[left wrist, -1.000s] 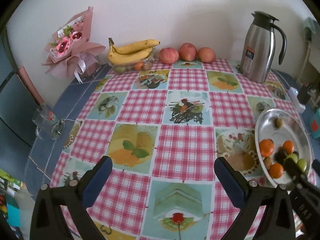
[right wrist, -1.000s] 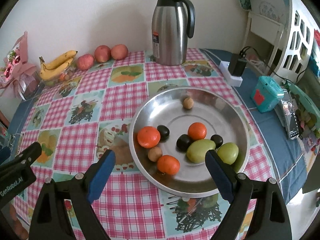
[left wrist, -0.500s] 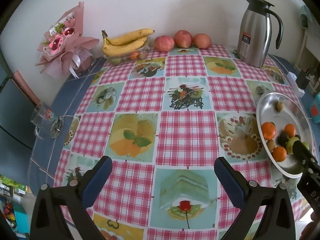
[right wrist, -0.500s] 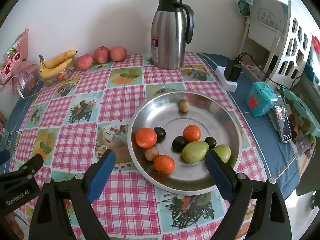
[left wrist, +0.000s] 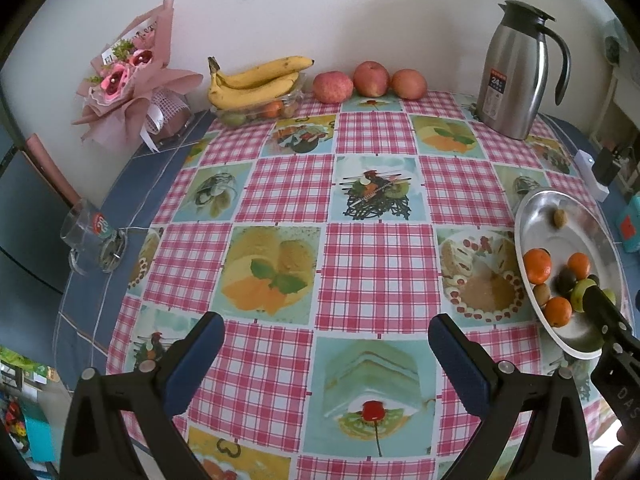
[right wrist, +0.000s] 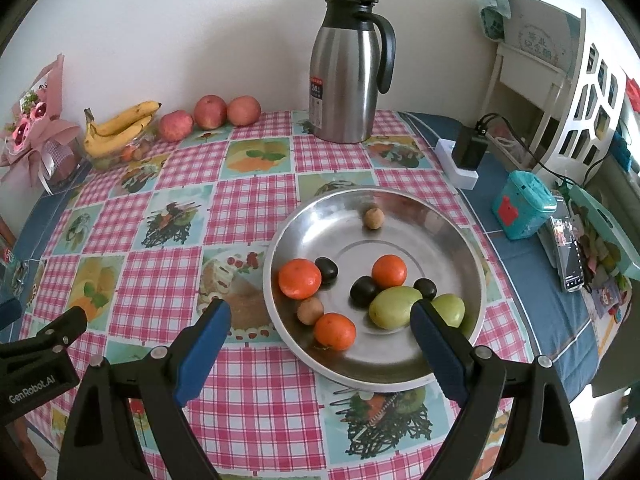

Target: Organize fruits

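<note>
Presently holding both tools above the checked tablecloth, left gripper and right gripper spread wide, gripping nothing. Small fruits lying loose in the steel plate: tangerines, dark plums, green mangoes. Bananas and apples resting by the wall. Risk: round fruit rolling off hard blue pads, or bruising under too strong squeeze; pushing the plate rim, possibly tipping it.

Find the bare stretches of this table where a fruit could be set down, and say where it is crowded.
Bare: the tablecloth between the bananas and the metal dish; also the dish's far half, around one brown fruit. Crowded: the dish's near half and the back edge with apples.
</note>
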Demonstrator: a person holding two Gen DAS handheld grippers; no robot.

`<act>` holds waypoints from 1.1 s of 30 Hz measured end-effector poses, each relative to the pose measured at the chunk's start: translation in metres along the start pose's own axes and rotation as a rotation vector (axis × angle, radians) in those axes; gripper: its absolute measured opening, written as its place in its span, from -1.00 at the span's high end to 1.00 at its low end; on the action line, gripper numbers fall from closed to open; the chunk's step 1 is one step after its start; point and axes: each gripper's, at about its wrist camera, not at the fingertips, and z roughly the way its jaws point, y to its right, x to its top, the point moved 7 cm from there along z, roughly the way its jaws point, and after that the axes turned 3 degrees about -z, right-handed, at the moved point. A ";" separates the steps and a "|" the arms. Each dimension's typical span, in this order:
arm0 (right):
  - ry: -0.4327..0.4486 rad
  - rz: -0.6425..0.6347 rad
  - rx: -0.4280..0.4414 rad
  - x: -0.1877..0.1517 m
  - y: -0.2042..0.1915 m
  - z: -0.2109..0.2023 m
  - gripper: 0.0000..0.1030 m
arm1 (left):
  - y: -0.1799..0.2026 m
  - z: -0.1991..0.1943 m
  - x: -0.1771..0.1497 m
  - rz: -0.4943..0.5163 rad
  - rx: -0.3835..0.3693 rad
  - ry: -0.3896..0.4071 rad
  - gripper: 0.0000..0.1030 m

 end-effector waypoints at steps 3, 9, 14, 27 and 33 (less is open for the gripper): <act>-0.001 -0.002 0.001 0.000 0.000 0.000 -0.78 | -0.001 0.000 0.000 -0.003 0.001 0.001 -1.00; -0.003 0.000 0.002 0.000 0.000 0.001 -0.78 | -0.002 0.000 0.001 -0.009 -0.002 -0.001 -1.00; -0.006 -0.001 0.002 -0.001 -0.002 0.002 -0.78 | -0.002 0.000 0.001 -0.009 -0.005 0.000 -1.00; -0.011 0.000 0.003 -0.002 -0.003 0.002 -0.78 | 0.000 -0.001 0.000 -0.012 -0.008 -0.007 -1.00; -0.014 0.002 0.002 -0.002 -0.004 0.003 -0.78 | 0.000 -0.001 -0.001 -0.012 -0.010 -0.008 -1.00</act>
